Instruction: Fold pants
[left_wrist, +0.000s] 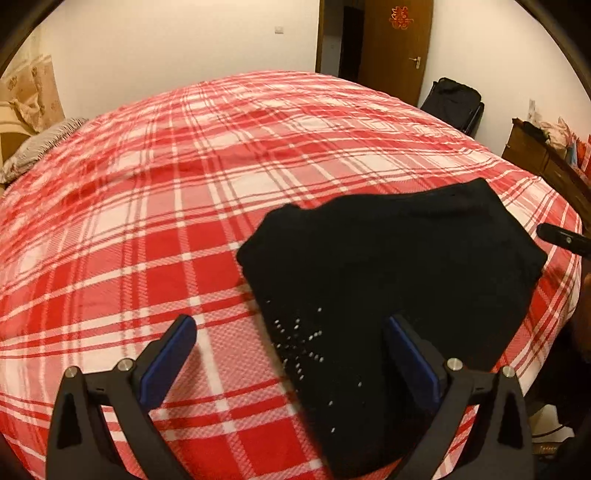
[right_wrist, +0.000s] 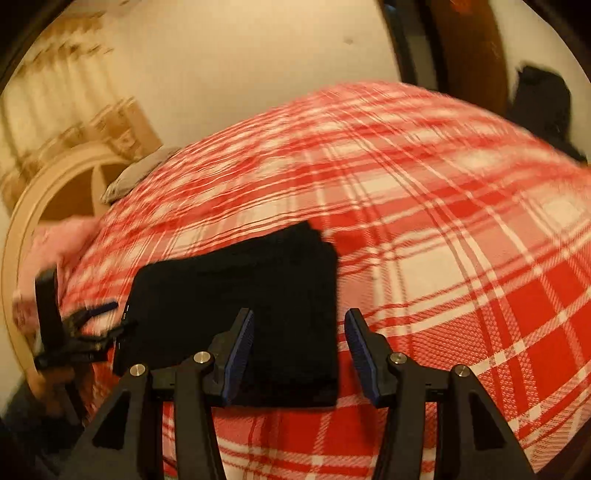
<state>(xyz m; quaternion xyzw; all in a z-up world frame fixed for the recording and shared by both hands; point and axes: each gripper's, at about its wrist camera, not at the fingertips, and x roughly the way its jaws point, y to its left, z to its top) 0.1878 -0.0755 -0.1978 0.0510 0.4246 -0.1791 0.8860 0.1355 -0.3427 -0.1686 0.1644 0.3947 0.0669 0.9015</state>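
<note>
The black pants (left_wrist: 391, 273) lie folded into a compact stack near the front edge of the bed; small silver studs show on the near part. My left gripper (left_wrist: 291, 328) is open and empty, hovering above the stack's left edge. In the right wrist view the pants (right_wrist: 251, 295) look like a dark rectangle. My right gripper (right_wrist: 301, 325) is open and empty just above the stack's near right corner. The left gripper (right_wrist: 88, 325) shows at the stack's far left side, and a tip of the right gripper (left_wrist: 561, 238) shows at the right.
A red and white plaid blanket (left_wrist: 184, 221) covers the whole bed. A pillow (left_wrist: 40, 147) lies by the headboard at the left. A wooden door (left_wrist: 395, 44), a black bag (left_wrist: 452, 103) and a wooden dresser (left_wrist: 546, 158) stand beyond the bed.
</note>
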